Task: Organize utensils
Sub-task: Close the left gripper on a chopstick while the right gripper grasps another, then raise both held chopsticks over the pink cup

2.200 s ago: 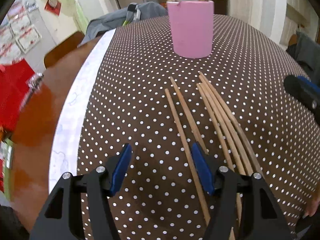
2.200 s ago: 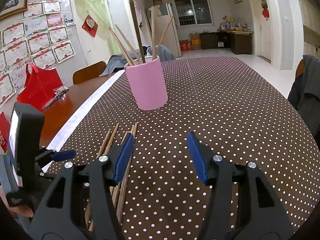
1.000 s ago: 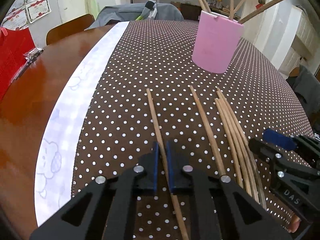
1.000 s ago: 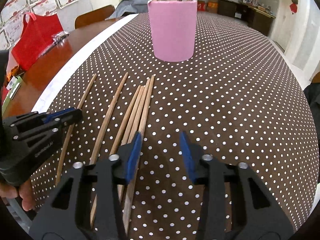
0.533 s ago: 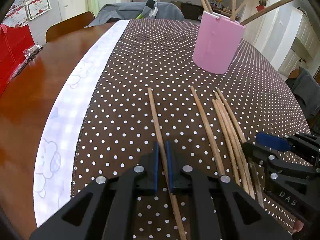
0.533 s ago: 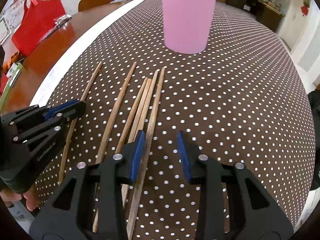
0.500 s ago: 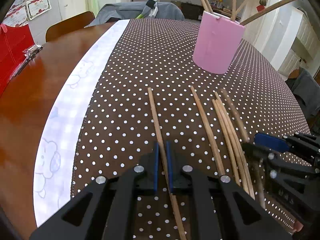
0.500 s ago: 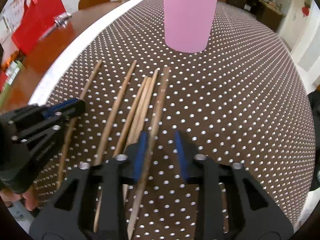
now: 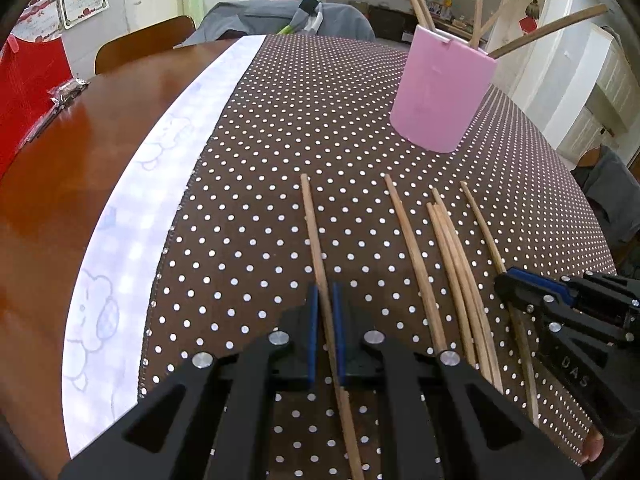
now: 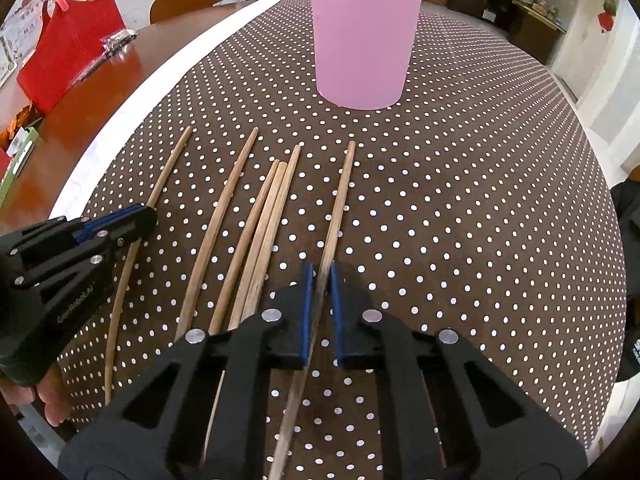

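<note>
Several wooden chopsticks lie side by side on the brown polka-dot tablecloth [image 9: 280, 152]. My left gripper [image 9: 325, 292] is shut on the leftmost chopstick [image 9: 314, 232], gripping it partway along. My right gripper [image 10: 319, 270] has just closed on the rightmost chopstick [image 10: 340, 200], which now lies apart from the bunch. Between them rest a single chopstick [image 10: 224, 216] and a close bunch [image 10: 268, 212]. The pink cup [image 10: 364, 40] stands beyond the tips, holding several chopsticks upright. The left view shows the right gripper [image 9: 508, 280] at its right edge.
A white patterned strip [image 9: 160, 184] borders the cloth on the left, with bare wooden table [image 9: 60, 168] beyond it. A red bag [image 10: 68, 48] sits on that wood. A chair [image 9: 140, 48] with grey clothing stands at the far end.
My right gripper's jaws have come together on the rightmost chopstick, shifting it sideways away from the bunch. My left gripper has kept its hold on the leftmost chopstick without moving.
</note>
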The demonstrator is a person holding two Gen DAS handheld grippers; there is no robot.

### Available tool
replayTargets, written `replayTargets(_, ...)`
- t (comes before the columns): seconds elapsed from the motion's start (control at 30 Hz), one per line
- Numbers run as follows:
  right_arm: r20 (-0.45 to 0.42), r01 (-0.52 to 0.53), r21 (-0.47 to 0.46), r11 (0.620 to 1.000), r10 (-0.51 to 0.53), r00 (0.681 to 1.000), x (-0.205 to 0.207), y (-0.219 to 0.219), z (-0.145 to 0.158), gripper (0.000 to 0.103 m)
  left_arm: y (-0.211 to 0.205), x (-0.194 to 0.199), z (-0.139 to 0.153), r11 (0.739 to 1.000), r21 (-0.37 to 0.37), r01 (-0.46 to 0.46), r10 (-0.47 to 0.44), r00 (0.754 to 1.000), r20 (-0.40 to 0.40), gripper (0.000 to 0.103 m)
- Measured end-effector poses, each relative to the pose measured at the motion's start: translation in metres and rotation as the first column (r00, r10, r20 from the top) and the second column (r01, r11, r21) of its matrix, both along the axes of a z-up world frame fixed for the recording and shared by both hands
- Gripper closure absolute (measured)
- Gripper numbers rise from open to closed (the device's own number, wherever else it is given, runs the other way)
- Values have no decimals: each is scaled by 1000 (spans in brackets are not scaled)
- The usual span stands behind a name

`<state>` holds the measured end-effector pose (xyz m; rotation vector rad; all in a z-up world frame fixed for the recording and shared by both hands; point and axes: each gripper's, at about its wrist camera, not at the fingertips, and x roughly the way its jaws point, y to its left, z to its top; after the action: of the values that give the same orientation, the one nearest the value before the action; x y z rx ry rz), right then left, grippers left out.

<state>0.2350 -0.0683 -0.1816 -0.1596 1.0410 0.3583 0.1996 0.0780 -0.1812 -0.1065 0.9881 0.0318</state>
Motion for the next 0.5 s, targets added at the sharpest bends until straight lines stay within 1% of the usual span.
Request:
replayTargets(0.1,0,7,40,999,-7,1000,-1,-11,-1,96,1,0,0,1000,-5,-3,3,1000,-2,97)
replayTargets(0.23,-4,26,123,992,-26,1000,-2,-30,0,97,4,-1,2,1000,-10,-10,10,1000,3,97)
replayTargets(0.4,27,47,202,978,-54,998,-8,-53,10,97,2,-2,14,1000,-26,2,-1,999,44,97)
replayTargets(0.5,53,55,258,965,-71,996,-13,-69,20,97,-3,-4,26,998,-54,34,-29,996,87,97)
